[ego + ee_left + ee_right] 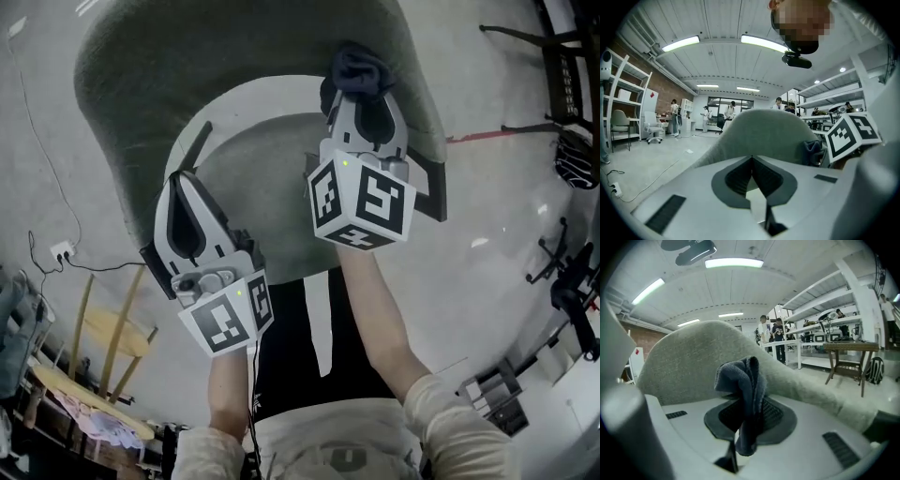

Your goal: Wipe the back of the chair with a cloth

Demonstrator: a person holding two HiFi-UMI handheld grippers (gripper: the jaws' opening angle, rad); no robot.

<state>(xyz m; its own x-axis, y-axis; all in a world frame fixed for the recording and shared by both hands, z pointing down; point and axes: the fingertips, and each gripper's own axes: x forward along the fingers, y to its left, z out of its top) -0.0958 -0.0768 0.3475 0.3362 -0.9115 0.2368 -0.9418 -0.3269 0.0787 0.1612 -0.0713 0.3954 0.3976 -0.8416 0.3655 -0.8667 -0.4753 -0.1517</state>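
Plainly, the chair back (pixel 141 84) curves as a broad grey upholstered band round the far side of the pale seat (pixel 272 169). Its top edge runs from the left round to the right. The right gripper (pixel 361 101) is at the right part of that band, and its jaws are clamped on a dark blue cloth (pixel 361 70). The cloth bunches up above the jaw tips and a fold hangs down between them (pixel 743 394). It sits right at the inner face of the back, but no view shows whether it presses on the fabric.

The left gripper (pixel 183 187) is nearer and to the left, over the seat's left edge. Its jaws are together at the tips with nothing between them (pixel 751 161).

Grey floor lies open round the chair on the left and far sides. A thin cable (pixel 37 141) trails across the floor on the left to a power strip (pixel 61 251), and a wooden table (pixel 112 328) stands near left. A red line (pixel 478 137) marks the floor on the right, with black chair frames (pixel 562 66) beyond it.

Each gripper's cube bears black-and-white square markers (pixel 375 202).
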